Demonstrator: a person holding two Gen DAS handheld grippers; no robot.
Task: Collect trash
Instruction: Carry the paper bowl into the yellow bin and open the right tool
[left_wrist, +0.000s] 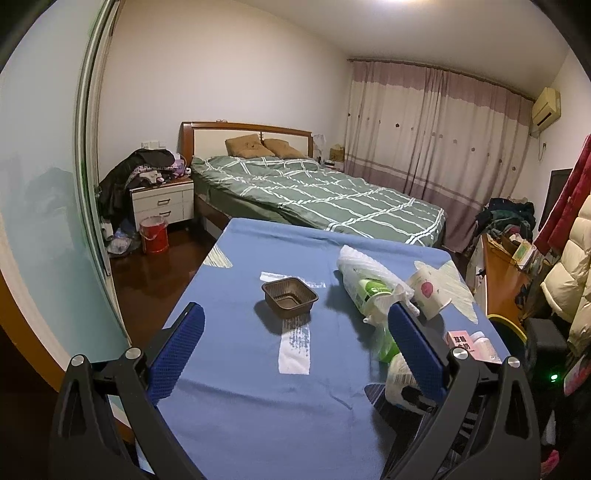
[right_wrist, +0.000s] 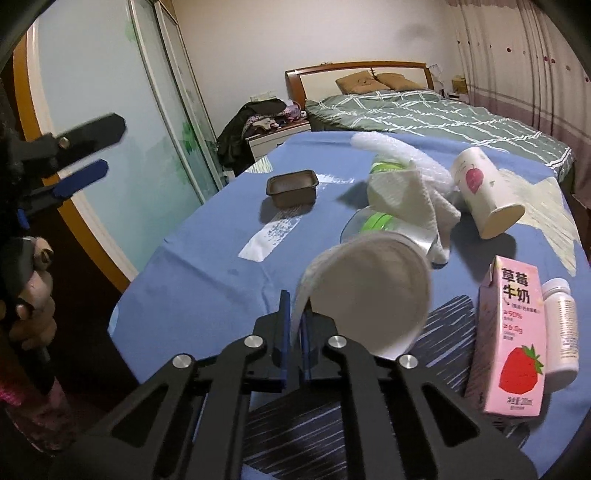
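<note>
The right gripper (right_wrist: 293, 321) is clenched on the rim of one paper cup (right_wrist: 369, 295), the left gripper (left_wrist: 295, 354) stands released and empty, and the brown tray (left_wrist: 290, 297), milk carton (right_wrist: 511, 332) and other trash wait on the surface (left_wrist: 240, 406), so collecting seems barely begun.
</note>
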